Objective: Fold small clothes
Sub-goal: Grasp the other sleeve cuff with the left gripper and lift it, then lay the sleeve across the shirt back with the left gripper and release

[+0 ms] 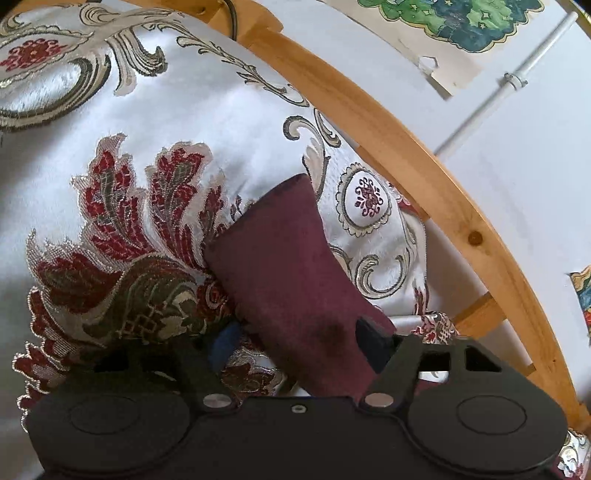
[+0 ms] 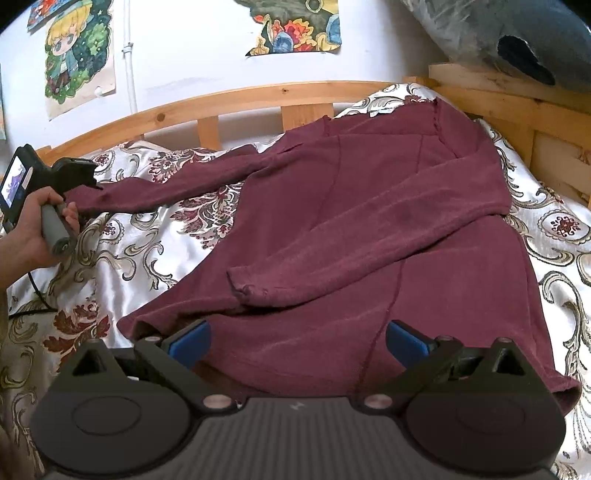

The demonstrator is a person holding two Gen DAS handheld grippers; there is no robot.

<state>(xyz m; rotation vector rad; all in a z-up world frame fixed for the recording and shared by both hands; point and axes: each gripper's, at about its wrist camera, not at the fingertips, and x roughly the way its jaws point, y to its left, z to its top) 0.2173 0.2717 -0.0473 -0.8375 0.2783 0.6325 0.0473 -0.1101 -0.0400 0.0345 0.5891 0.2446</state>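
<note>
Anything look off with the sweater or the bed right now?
Two dark blotches mark the sweater: one on the sleeve near the left gripper, one mid-body. They could be stains or damp patches. The other sleeve's cuff looks frayed. Otherwise nothing stands out.

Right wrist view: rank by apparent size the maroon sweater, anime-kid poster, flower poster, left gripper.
1. maroon sweater, far the largest.
2. anime-kid poster.
3. flower poster and left gripper look similar; the poster is cropped at the frame's top and sits farther away, so unranked.
</note>
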